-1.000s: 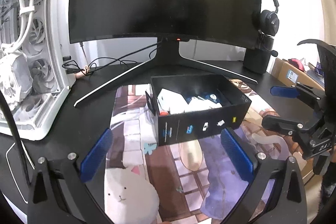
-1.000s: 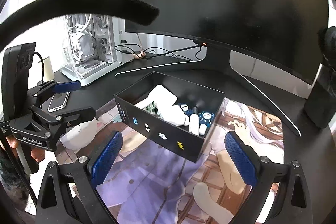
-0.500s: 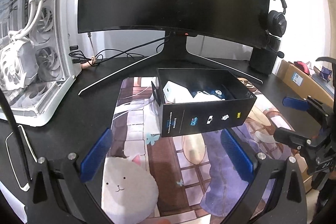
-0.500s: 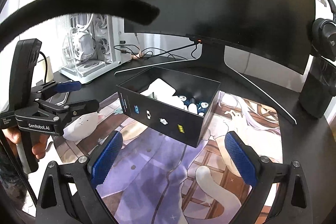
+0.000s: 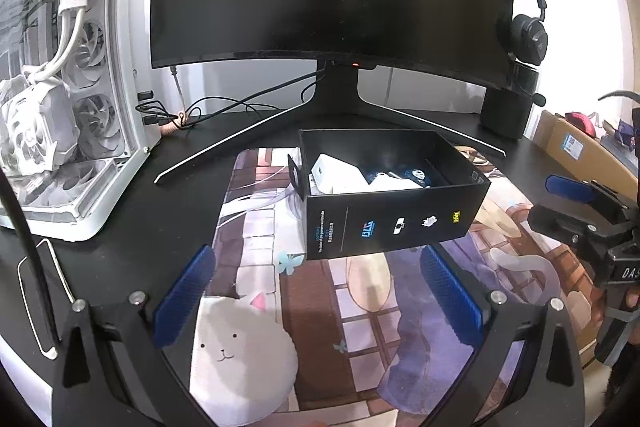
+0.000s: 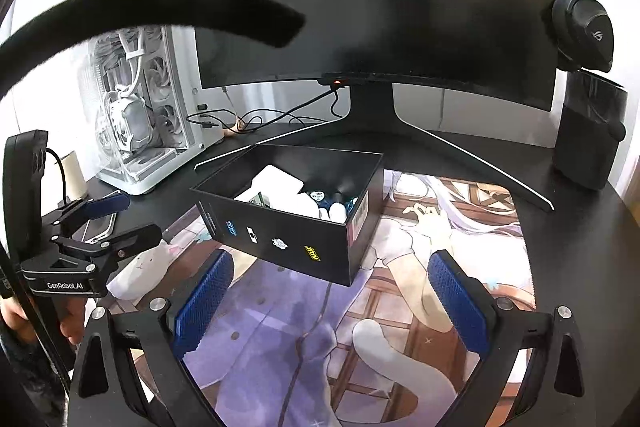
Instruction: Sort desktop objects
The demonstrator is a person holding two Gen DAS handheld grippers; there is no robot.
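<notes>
The black box (image 5: 394, 203) sits open-topped on the printed mat (image 5: 320, 311) at the middle of the table (image 5: 132, 223), holding white and blue items (image 5: 348, 177). The left claw (image 5: 316, 299) is spread wide and empty, the box at its 12 o'clock beyond the fingertips; a white cat plush (image 5: 240, 351) lies on the mat at its 7 o'clock. The right claw (image 6: 332, 303) is also wide and empty, the box at its 11 o'clock, apart from both fingers. A dark monitor (image 6: 372, 7) stands behind the box, a white PC case (image 5: 60, 87) at 9 o'clock in the left view, headphones (image 6: 580, 27) at 2 o'clock in the right view.
</notes>
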